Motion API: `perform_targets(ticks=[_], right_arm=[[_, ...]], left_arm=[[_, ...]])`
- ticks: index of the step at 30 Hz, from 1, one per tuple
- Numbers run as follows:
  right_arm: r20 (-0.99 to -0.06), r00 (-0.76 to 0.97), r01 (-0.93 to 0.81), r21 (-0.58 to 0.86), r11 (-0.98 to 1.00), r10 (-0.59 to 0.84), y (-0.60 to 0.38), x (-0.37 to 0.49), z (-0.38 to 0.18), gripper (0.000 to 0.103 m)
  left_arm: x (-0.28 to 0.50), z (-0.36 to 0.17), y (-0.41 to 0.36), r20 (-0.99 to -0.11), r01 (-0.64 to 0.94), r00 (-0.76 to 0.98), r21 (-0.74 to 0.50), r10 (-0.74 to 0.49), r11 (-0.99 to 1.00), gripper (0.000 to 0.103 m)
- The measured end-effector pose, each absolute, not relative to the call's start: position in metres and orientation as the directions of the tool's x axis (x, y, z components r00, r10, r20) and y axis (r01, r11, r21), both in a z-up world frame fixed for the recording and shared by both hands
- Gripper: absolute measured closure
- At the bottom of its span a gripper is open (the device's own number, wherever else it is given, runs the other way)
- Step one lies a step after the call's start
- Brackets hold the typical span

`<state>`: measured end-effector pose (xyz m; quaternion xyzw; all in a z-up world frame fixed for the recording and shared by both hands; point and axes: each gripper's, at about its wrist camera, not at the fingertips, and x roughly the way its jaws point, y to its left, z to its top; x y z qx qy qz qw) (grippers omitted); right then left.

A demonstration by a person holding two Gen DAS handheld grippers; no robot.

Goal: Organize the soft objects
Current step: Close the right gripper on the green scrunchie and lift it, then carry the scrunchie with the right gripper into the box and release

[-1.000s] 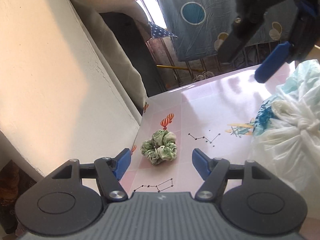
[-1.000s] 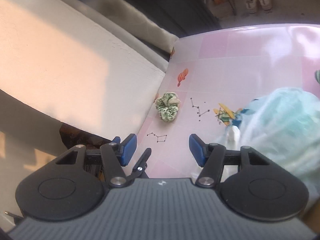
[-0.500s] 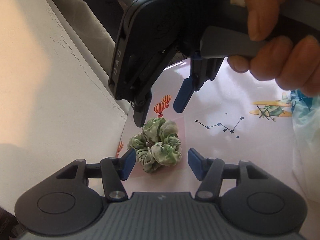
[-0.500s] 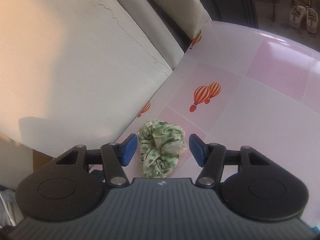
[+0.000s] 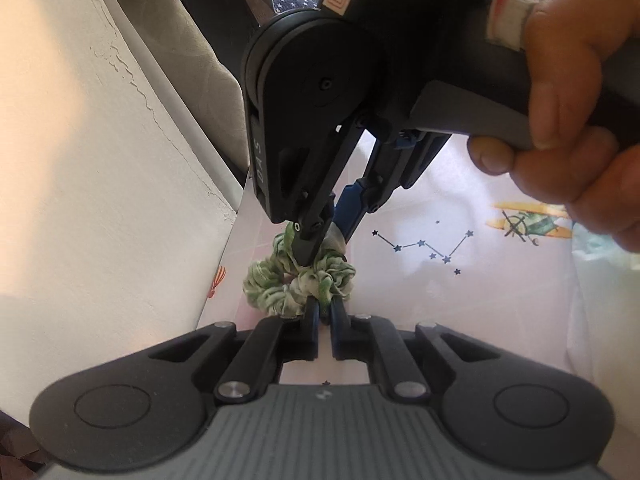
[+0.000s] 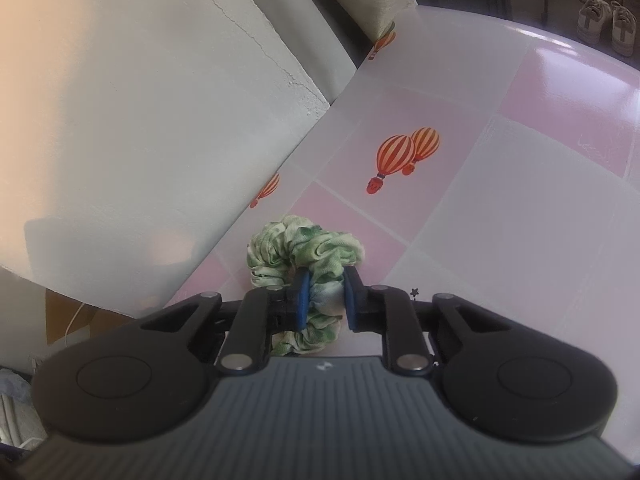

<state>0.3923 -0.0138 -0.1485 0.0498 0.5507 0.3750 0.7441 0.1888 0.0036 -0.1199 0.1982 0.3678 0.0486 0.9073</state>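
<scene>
A green-and-white fabric scrunchie lies on the pink-checked tablecloth, close to the wall. My left gripper is shut, pinching the near edge of the scrunchie between its blue pads. Reaching down from the far side, my right gripper sits with its fingers on the scrunchie's other side. A person's hand holds it. In the right wrist view the scrunchie bulges between the blue pads of my right gripper, whose jaws are closing and press on the fabric.
A cream wall runs right along the table's left edge. A pale plastic bag shows at the right border. The cloth carries balloon and constellation prints. Shoes stand on the floor beyond.
Both grippers closed on the scrunchie, which was lying free between their open jaws half a second ago. The right gripper came down over it from well above the table.
</scene>
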Motion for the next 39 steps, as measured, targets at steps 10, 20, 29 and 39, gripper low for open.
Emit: perform_targets(ticks=[10,20,29,39], right_arm=[[-0.727,0.244,-0.456,0.499,0.737,0.642,-0.089,0.339,-0.059,0.089],[-0.663,0.446,-0.307,0.518,0.798,0.602,-0.249,0.234,0.021,0.089],[-0.606,0.655,-0.1,0.522,0.847,0.452,-0.42,0.105,0.059,0.089],[-0.663,0.729,0.192,0.437,0.879,0.17,-0.559,0.01,0.019,0.088]], left_arm=[[0.116,-0.041,-0.048,-0.536,0.162,0.842,0.366,0.066,0.916,0.097],[0.048,0.024,-0.137,-0.462,0.387,0.858,0.294,-0.225,0.874,0.095],[0.018,0.02,-0.221,-0.51,0.594,0.752,0.249,-0.418,0.765,0.044],[0.033,-0.007,-0.207,-0.635,0.56,0.699,0.2,-0.329,0.804,0.038]])
